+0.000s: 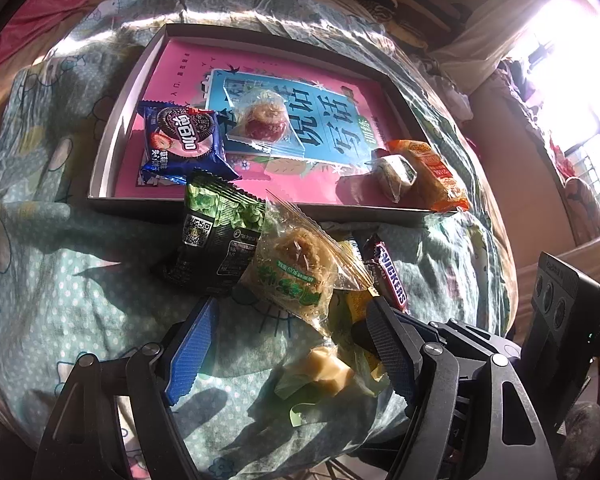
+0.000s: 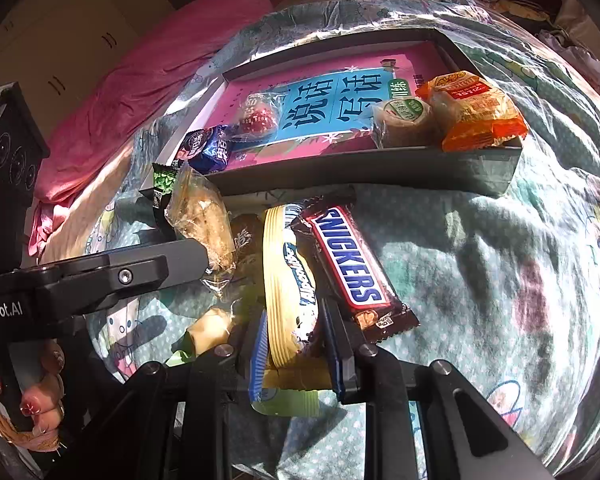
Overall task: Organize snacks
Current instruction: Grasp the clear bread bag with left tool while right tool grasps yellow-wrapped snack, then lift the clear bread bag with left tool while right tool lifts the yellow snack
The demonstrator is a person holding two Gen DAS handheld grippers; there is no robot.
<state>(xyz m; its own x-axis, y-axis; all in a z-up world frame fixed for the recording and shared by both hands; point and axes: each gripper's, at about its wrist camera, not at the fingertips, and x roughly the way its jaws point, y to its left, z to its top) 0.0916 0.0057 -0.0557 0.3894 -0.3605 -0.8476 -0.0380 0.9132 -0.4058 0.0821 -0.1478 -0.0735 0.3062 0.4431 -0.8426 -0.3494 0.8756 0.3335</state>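
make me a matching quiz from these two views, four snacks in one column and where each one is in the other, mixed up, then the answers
Snacks
1. Snickers bar
2. yellow wafer pack
3. orange packet
4. blue cookie pack

Places
A. in the tray, at its left end
B. between the closed fingers of the right gripper
C. on the bedspread, loose, beside the gripped pack
D. at the tray's right corner, hanging over the rim

Pairs: 1-C, 2-B, 3-D, 4-A

Brown Snickers bar (image 2: 352, 268); yellow wafer pack (image 2: 290, 292)
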